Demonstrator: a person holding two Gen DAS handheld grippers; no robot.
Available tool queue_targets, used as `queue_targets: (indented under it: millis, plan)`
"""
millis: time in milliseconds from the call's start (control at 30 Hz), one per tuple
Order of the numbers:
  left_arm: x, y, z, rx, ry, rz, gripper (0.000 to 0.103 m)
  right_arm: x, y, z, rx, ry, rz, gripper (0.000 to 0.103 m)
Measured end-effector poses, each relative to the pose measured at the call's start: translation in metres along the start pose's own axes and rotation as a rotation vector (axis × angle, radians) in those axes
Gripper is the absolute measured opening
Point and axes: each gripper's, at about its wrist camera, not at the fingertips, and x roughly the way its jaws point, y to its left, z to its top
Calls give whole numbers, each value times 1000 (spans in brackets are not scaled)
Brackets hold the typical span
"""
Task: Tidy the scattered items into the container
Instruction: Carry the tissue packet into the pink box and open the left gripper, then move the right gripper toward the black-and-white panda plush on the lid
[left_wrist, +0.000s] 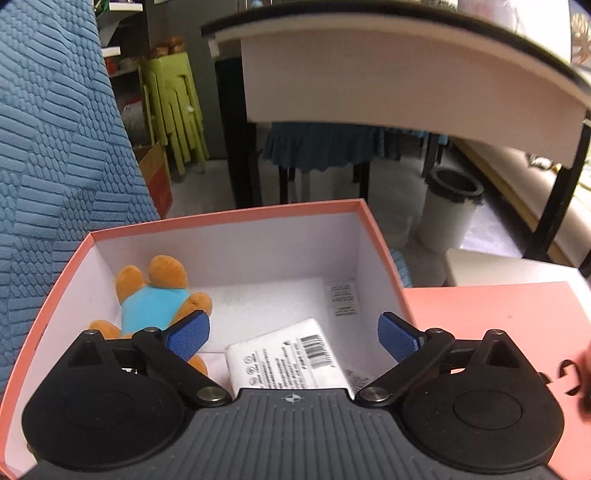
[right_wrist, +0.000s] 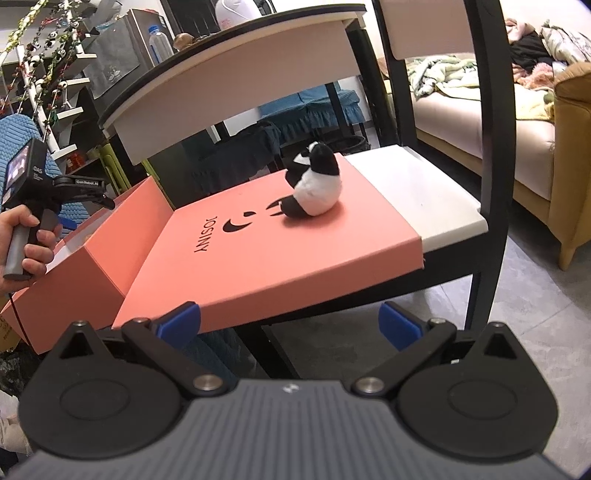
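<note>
Box: open coral-pink card carton with white inner walls and a white foam floor, straight thin rims. Free floor shows at the back and middle of the box.

Plush: soft orange figure in a light blue shirt, lying in the box against its left wall.

Packet: flat white wrapped pack with a barcode and small print, lying in the box at the near right, tilted.

Left gripper: black linkage, ribbed grey body, blue textured pads; fingers spread wide with nothing between them, hovering over the near part of the box above the packet. A hand grips its handle to the left of the box.

Lid: flat coral-pink card with black cut-out lettering, just right of the box, resting on a chair seat; its near edge overhangs the seat.

Panda: rounded black-and-white plush, sitting on the lid toward its far side, well apart from the box.

Chair: white smooth seat, curved white backrest, black frame; bare seat strip right of the lid.

Right gripper: same build, fingers spread wide and empty, below the lid's near edge, right of the box.
</note>
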Motion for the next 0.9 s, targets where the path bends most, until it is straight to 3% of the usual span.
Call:
queue_targets:
  millis: [500,900]
  plan:
    - [-86,-13,-61,-8,-172,-33,100,-9,25,10,-76,-31,31,103]
    - [-145,-18,-105,34,-192,-76,101,-31,46,15,-117,-95,48,103]
